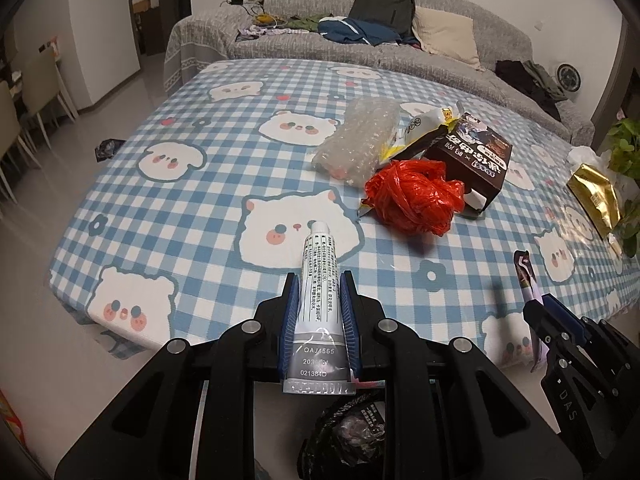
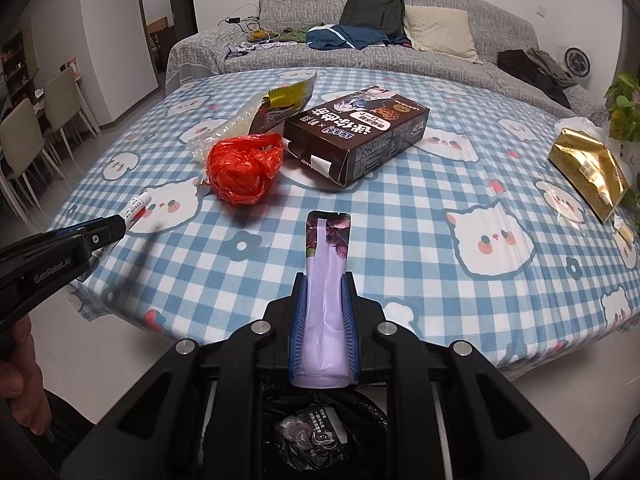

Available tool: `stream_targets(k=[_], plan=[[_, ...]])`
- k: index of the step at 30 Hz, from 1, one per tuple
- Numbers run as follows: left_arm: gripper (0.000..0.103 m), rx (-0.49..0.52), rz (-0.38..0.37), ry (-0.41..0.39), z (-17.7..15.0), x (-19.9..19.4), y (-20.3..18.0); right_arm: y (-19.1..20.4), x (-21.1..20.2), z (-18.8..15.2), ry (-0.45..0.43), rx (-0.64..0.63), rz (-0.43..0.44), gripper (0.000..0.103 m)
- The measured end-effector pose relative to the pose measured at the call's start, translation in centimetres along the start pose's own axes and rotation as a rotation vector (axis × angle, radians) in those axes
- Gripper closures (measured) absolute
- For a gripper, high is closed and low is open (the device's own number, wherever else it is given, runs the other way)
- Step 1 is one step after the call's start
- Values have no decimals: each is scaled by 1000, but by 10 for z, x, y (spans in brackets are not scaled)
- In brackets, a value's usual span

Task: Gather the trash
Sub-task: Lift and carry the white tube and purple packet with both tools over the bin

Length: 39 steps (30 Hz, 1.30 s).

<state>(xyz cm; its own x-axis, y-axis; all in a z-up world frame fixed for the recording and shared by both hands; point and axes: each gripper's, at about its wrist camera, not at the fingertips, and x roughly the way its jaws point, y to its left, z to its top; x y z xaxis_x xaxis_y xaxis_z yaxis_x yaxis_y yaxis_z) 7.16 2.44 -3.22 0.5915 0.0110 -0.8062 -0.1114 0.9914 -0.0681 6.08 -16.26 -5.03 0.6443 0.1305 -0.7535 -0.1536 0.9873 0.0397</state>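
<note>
A round tabletop covered in a blue-and-white checked cloth printed with cartoon animal faces fills both views. The left tongs are clamped on a white ointment tube, cap pointing away, held above the near edge of the tabletop. The right tongs are clamped on a flat lilac sachet with a torn dark top, also held over the near edge. Below both tongs, on the floor, sits a bin lined with a black bag, with crumpled wrappers inside.

Toward the middle of the tabletop lie a scrunched red plastic bag, touching a dark brown carton with an open flap; beside them a roll of clear bubble wrap and a yellow snack packet. A gold pouch rests near the right edge, next to a green houseplant.

Behind stands a grey sofa strewn with clothes, a dark backpack and a beige cushion. Pale dining chairs stand at left on a glossy floor.
</note>
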Motion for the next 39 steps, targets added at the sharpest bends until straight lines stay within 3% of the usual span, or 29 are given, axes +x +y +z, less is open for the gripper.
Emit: stream_targets(k=[14, 39], plan=[[82, 9, -27, -63, -40, -36, -14, -5, -28, -20, -34, 2, -18, 86], [82, 36, -57, -76, -105, -66, -18, -13, -58, -77, -30, 0, -25, 86]])
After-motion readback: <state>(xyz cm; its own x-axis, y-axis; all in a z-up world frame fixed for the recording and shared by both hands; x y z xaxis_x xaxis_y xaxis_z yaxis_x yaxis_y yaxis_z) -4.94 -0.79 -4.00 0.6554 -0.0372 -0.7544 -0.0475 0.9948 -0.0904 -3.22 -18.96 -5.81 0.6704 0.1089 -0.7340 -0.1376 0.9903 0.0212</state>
